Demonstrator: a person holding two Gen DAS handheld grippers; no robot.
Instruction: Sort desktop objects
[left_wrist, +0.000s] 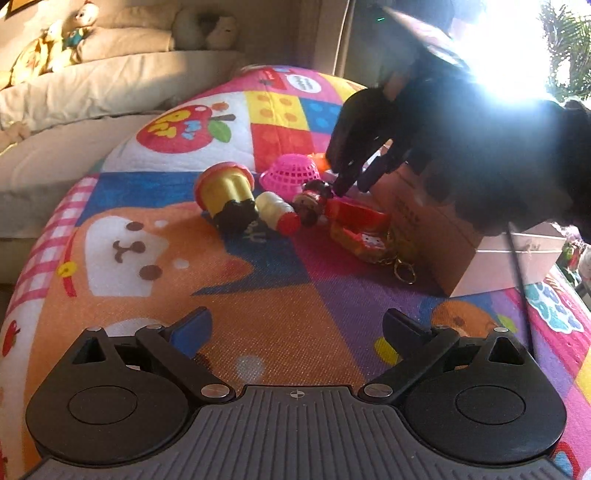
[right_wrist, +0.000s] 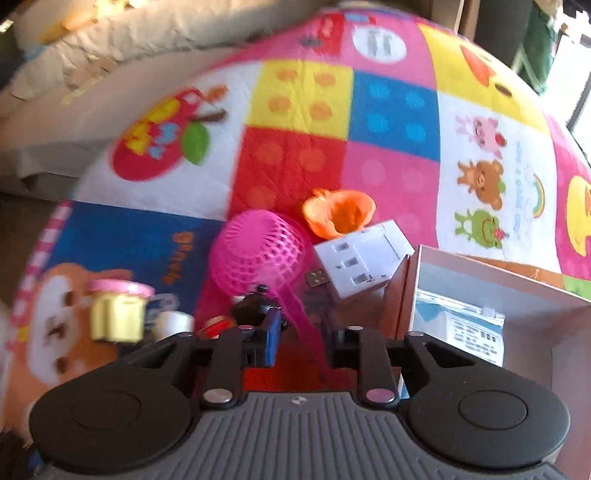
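Left gripper (left_wrist: 297, 328) fingers spread above patterned mat (left_wrist: 258, 302).

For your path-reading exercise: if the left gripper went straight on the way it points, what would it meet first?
Probably the colourful cartoon-print play mat: the open left gripper points down at bare mat, short of the toy pile; depth is uncertain.

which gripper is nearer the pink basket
Right. The right gripper hangs just beside the pink basket, over the toy pile; the left gripper is back across the mat, well short of it.
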